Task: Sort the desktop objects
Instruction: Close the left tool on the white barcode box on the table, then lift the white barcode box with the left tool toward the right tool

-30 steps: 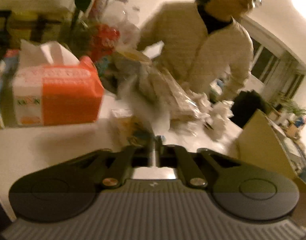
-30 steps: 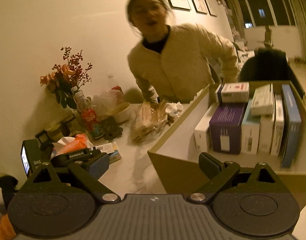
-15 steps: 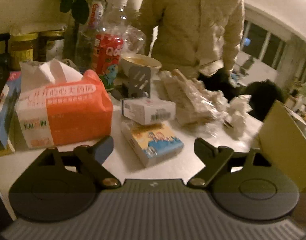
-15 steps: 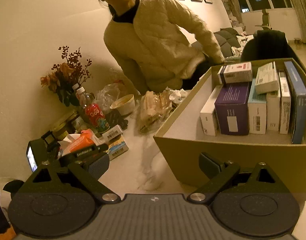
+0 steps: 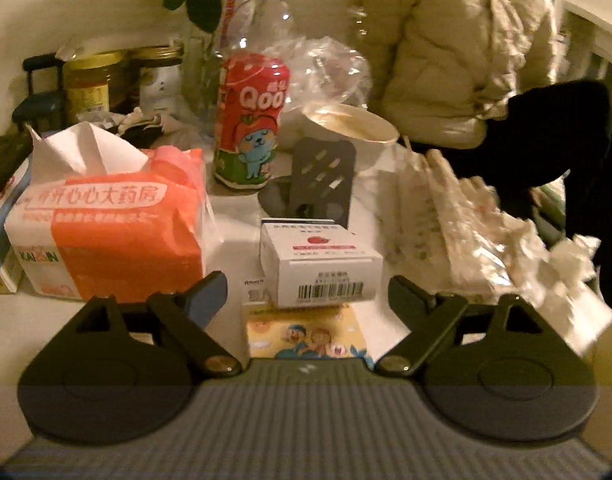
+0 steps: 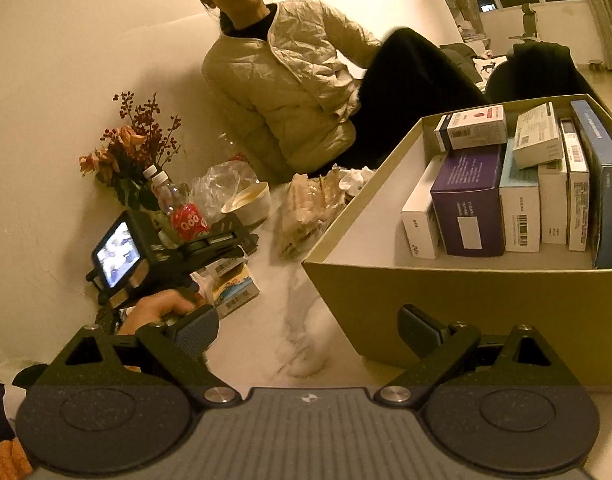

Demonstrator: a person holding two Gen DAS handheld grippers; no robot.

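The left gripper (image 5: 307, 292) is standing wide apart and is holding nothing; its jaws have just been opening. Right in front of it, between the two fingers but not touching them, a small white box (image 5: 319, 266) is lying on top of a flat yellow box (image 5: 306, 332) with cartoon pictures. The white box is lying with its long side running across, from one finger to the other, and its barcode end is facing the gripper. So the fingers are lining up with the two short ends of the box, which looks like a wide reach.

Just beside the gripper's left finger an orange tissue pack (image 5: 106, 232) is sitting on the desk (image 5: 234, 224). Farther ahead a red bottle (image 5: 252, 120) is standing.

The right gripper (image 6: 307, 334) is also spread and empty. It is hanging near the front wall of the big cardboard box (image 6: 445, 304), where other boxes are already standing in a row. The left gripper is much nearer to the white box, so that hand seems the one to take it.
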